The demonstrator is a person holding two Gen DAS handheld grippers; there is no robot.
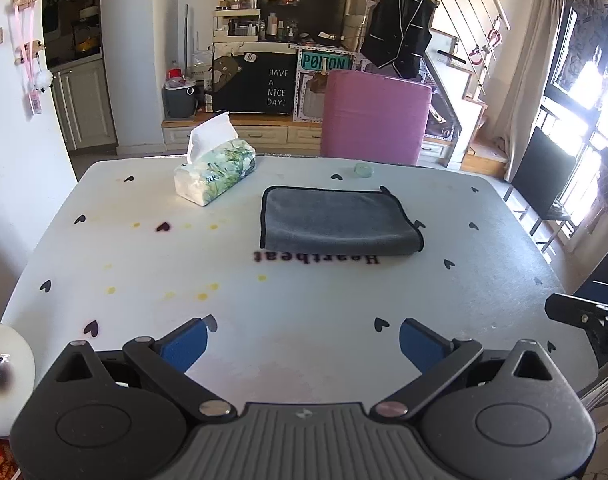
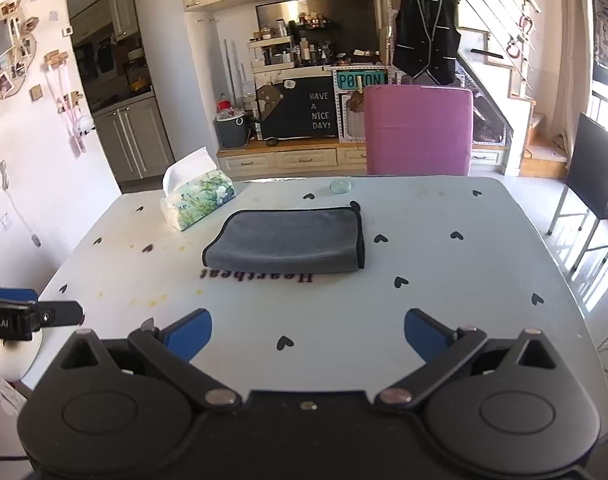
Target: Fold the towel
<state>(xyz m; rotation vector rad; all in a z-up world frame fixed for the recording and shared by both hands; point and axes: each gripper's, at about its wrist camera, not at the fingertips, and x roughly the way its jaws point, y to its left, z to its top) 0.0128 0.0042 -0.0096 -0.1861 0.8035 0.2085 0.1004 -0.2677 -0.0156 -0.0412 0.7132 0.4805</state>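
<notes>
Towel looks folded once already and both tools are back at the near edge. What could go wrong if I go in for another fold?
The grey towel lies doubled, so a pinch may catch only the top layer. The tissue pack sits near its far left corner and might get swept. The small round lid lies just behind.

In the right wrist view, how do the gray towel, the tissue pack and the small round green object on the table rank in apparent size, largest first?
1. Gray towel, folded, clearly the largest.
2. Tissue pack, noticeably smaller.
3. Small round green object, by far the smallest; it lies farthest from the camera, which shrinks it slightly more.
</notes>
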